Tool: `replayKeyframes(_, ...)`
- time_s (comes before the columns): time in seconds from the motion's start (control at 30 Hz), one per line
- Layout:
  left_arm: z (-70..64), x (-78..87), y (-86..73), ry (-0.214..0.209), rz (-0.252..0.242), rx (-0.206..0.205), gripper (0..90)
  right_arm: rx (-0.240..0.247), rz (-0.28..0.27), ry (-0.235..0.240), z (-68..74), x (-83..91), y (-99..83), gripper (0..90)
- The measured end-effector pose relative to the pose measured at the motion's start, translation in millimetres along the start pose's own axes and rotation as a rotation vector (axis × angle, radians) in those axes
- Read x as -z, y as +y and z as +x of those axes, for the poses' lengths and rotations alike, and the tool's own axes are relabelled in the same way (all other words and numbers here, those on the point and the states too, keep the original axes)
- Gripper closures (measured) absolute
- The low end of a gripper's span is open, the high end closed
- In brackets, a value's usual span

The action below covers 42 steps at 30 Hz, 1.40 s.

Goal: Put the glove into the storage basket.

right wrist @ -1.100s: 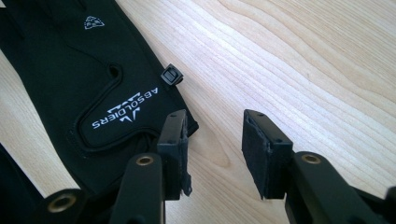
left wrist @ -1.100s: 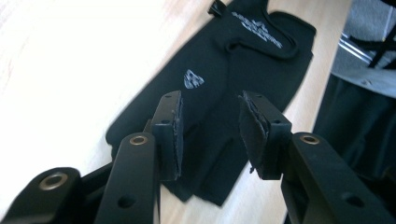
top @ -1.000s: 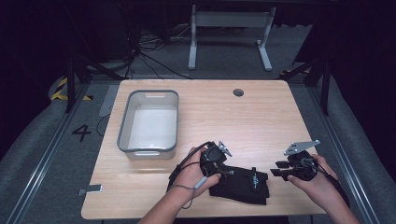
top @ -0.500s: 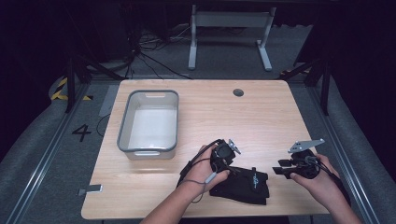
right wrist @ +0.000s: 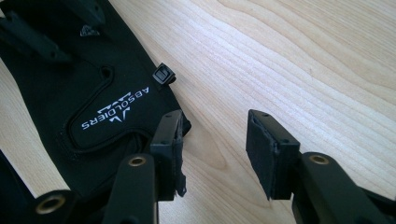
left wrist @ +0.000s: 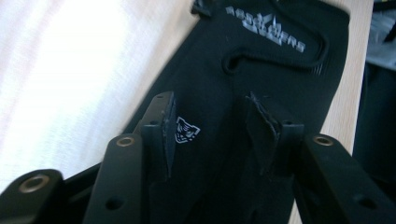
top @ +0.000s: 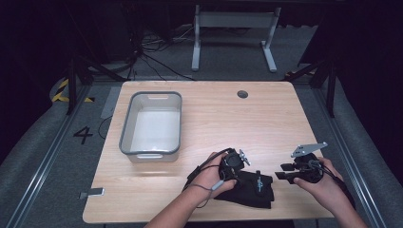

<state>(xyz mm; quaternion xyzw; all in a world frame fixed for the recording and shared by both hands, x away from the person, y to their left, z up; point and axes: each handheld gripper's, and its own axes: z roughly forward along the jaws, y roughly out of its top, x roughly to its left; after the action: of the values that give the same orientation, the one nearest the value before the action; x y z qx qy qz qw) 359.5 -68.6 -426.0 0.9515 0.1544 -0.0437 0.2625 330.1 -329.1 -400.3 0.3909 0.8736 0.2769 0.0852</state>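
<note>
Black glove (top: 249, 189) flat on table — under released left hand-held gripper (left wrist: 212, 123); right hand-held gripper (right wrist: 215, 135) released beside it.

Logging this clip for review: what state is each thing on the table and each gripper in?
Black glove: lying flat on the table, not gripped.
Grey bin: upright, empty.
Left gripper: open, fingers over the glove.
Right gripper: open, at the glove's edge.
</note>
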Motion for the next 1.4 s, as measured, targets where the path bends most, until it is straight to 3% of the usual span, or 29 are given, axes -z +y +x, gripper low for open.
replayKeyframes(0.2, -3.0, -7.4, -1.4, -0.015, 0.035, -0.009, 46.1, -0.008, 0.000, 0.008, -1.2, -1.3, -0.3, 55.2)
replayKeyframes(0.4, -2.4, -10.0, -4.0, -0.026, 0.026, 0.006, 43.4, -0.014, 0.005, 0.030, -0.3, -3.0, -0.5, 54.6)
replayKeyframes(0.67, -12.3, -14.9, -2.5, -0.007, 0.053, -0.039, 28.9, -0.021, -0.003, 0.033, -0.6, -1.7, -0.1, 54.2)
replayKeyframes(0.9, -13.5, -15.8, -2.4, 0.012, 0.053, -0.055, 30.9, -0.016, -0.005, 0.034, -0.1, -2.0, 0.0, 54.1)
replayKeyframes(1.0, -18.7, -17.7, -1.0, 0.061, 0.068, -0.080, 32.8, -0.014, -0.003, 0.037, 0.3, -3.1, 0.6, 54.1)
replayKeyframes(1.17, -22.5, -18.9, 1.1, 0.097, 0.086, -0.086, 35.0, -0.006, 0.001, 0.039, 2.3, -4.7, 1.5, 54.2)
replayKeyframes(1.4, -12.0, -13.8, -0.7, 0.076, 0.060, -0.036, 52.3, -0.006, -0.009, 0.059, 3.8, -3.1, 1.3, 54.4)
